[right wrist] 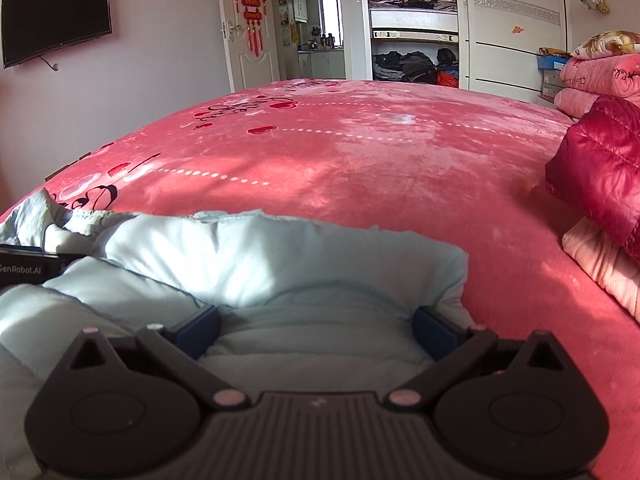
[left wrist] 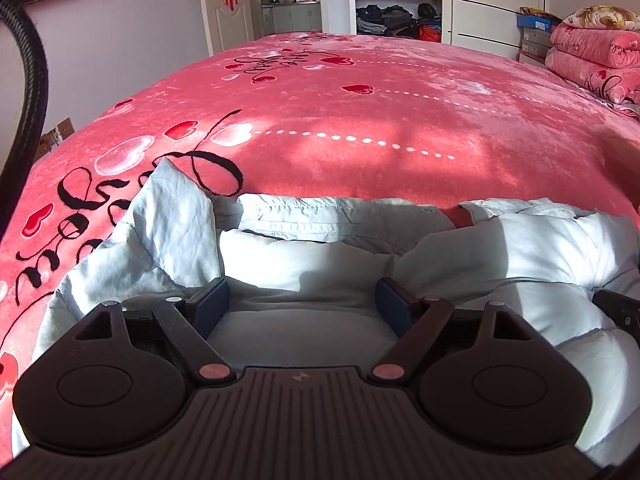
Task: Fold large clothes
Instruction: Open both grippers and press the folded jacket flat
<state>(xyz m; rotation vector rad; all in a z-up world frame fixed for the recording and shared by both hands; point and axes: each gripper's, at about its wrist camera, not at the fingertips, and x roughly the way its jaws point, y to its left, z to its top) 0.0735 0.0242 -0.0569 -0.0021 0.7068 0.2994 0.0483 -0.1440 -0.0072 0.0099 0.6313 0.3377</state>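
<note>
A pale blue padded jacket (left wrist: 304,248) lies bunched on the near part of a pink heart-print bedspread (left wrist: 360,120). My left gripper (left wrist: 303,300) hovers low over its left part, open wide, with fabric below and between the blue pads (left wrist: 212,300) but not pinched. In the right wrist view the same jacket (right wrist: 260,256) shows its right edge. There my right gripper (right wrist: 317,330) is also open wide, straddling a puffy fold. The left gripper's body (right wrist: 24,268) shows at that view's left edge.
A dark red padded jacket (right wrist: 600,168) rests on a folded pale pink garment (right wrist: 600,268) at the bed's right. Rolled pink quilts (left wrist: 592,52) are stacked far right. An open wardrobe (right wrist: 412,20), a door (right wrist: 248,40) and a wall TV (right wrist: 56,20) lie beyond.
</note>
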